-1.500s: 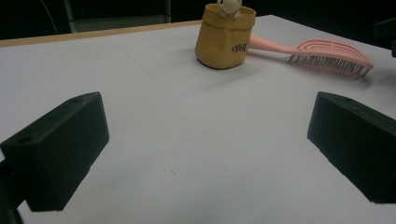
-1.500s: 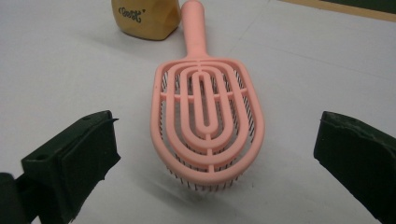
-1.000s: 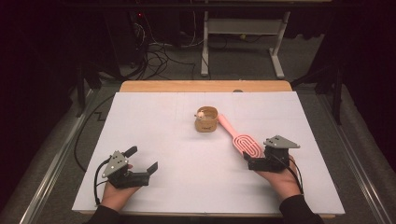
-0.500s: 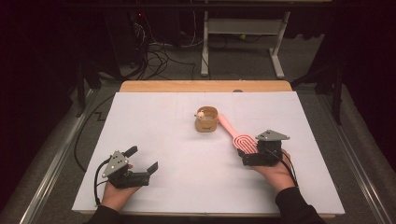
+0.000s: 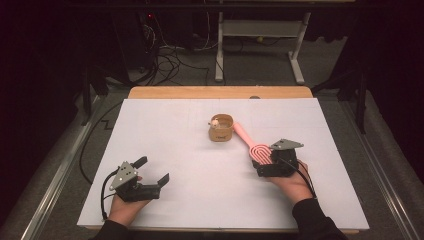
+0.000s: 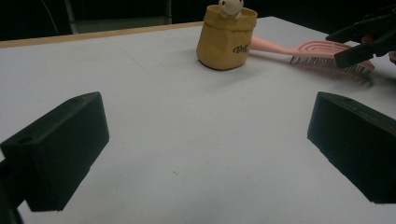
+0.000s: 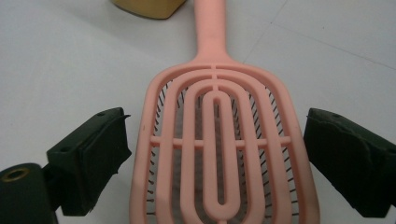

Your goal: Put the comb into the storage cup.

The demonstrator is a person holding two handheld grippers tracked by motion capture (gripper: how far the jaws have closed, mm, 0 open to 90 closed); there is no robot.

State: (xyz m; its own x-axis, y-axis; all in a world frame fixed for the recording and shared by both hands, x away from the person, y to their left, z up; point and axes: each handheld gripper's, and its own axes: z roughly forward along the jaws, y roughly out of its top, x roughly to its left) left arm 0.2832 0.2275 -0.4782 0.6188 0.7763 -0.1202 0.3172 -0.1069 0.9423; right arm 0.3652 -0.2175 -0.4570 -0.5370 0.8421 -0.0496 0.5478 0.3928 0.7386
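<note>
A pink vented hairbrush point(image 5: 248, 142) lies bristles down on the white table, its handle pointing at a small yellow pouch point(image 5: 221, 129) with a little toy figure in its mouth. My right gripper point(image 5: 261, 159) straddles the brush head point(image 7: 219, 154); its jaws have just been closing. A thin gap remains between each side of the head and the pads point(image 7: 105, 140), so it is open. My left gripper point(image 5: 154, 169) rests wide open at the front left with bare table between its jaws point(image 6: 210, 112). In the left gripper view the pouch point(image 6: 225, 37), brush point(image 6: 322, 49) and right gripper point(image 6: 359, 42) are far off.
White sheet point(image 5: 175, 130) covers the table, with a wooden strip point(image 5: 220, 92) along its far edge. Beyond it are a dark floor with cables point(image 5: 165, 60) and the white legs of a desk point(image 5: 260, 30).
My right gripper has slid left and forward onto the brush head, and its jaws have narrowed around it. The left gripper, brush and pouch have stayed put.
</note>
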